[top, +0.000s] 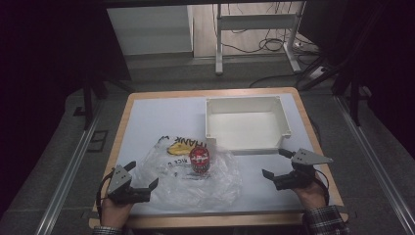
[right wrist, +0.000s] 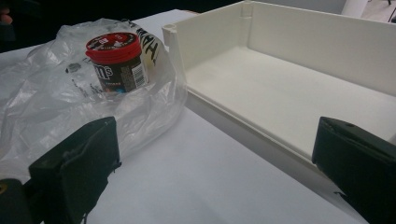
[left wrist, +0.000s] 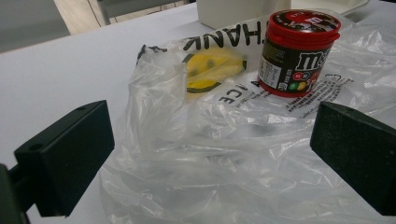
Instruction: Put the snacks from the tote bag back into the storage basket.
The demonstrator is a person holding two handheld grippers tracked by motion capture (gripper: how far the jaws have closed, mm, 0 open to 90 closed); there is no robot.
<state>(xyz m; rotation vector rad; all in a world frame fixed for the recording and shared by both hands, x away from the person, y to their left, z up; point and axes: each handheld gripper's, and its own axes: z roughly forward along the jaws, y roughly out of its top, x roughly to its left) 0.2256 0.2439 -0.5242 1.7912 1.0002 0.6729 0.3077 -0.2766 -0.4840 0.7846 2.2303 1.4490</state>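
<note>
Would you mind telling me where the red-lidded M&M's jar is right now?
In the high view the M&M's jar stands upright on the crumpled clear plastic bag, near the table's middle, just in front of the white tray's near-left corner.

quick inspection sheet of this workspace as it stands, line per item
surface: white table with wood edge, bare apart from the items below
job's things: M&M's can upright, red lid on, standing on the clear plastic bag; white bin empty, beside the bag
clutter: nothing seen
grippers: left gripper open at the bag's near left edge; right gripper open, near the bin's front corner, holding nothing
cables: a cable trails from each gripper; loose cables on the floor behind the table
surroundings: dark room, metal frame legs beyond
</note>
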